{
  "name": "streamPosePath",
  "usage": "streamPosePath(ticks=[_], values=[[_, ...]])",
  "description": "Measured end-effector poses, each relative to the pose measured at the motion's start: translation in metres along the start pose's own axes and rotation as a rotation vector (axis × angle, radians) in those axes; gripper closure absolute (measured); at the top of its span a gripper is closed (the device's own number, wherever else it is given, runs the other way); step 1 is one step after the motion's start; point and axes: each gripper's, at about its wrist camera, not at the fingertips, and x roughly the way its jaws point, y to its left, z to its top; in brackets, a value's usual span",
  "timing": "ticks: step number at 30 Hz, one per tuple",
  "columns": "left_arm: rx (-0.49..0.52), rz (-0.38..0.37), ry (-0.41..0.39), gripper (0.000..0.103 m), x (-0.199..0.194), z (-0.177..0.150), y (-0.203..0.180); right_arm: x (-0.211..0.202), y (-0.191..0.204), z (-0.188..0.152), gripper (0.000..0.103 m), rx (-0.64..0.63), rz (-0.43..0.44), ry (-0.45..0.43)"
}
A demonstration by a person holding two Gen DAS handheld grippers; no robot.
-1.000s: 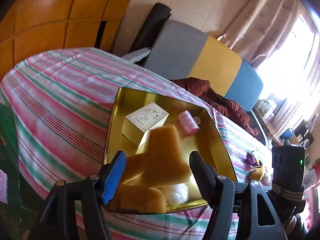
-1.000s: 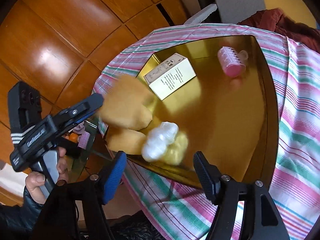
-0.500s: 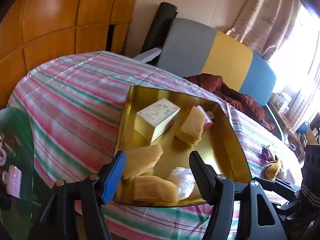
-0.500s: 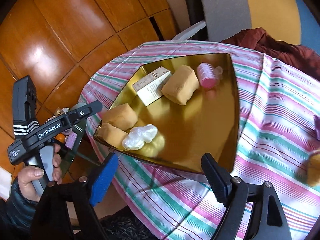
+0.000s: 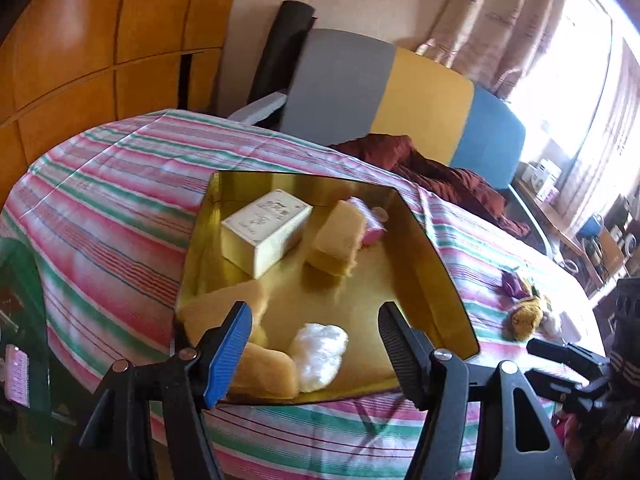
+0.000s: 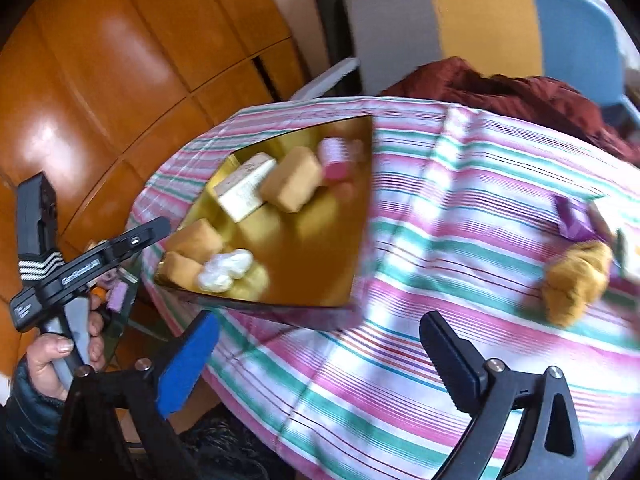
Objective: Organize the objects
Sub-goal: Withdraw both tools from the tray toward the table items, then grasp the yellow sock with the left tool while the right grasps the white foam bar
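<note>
Sitting already in the gold tray: sponges, box, roller; lying loose on the striped cloth: mustard plush; both right gripper, jaws just opening, and left gripper gaping wide, empty.

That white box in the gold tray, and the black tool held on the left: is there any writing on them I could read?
White cardboard box in the gold metal tray: printed lines and a drawing on top, too small and blurred to read.
Black handheld left gripper: white lettering along its arm, too blurred to read.
Nothing else legible in either view.
</note>
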Motion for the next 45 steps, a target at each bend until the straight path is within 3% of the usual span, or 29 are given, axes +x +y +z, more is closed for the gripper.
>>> streamPosePath(ticks=[16,23,28,30,33,45], values=[[0.199,-0.177,0.096,0.036,0.015,-0.013,-0.084,-0.08,-0.104,-0.037,0.0,0.209,-0.294,-0.068],[0.336,-0.286,0.11,0.037,0.02,-0.011,-0.138,-0.132,-0.16,-0.051,0.0,0.319,-0.475,-0.107],[0.421,-0.351,0.115,0.037,0.031,-0.015,-0.178,-0.152,-0.197,-0.061,0.0,0.432,-0.532,-0.15],[0.461,-0.347,0.117,0.037,0.039,-0.016,-0.195,-0.153,-0.207,-0.064,0.0,0.455,-0.524,-0.156],[0.503,-0.373,0.145,0.036,0.054,-0.017,-0.219,-0.155,-0.215,-0.067,0.0,0.489,-0.447,-0.18],[0.488,-0.449,0.301,0.032,0.124,-0.022,-0.284,-0.161,-0.236,-0.08,0.0,0.628,-0.228,-0.255]])
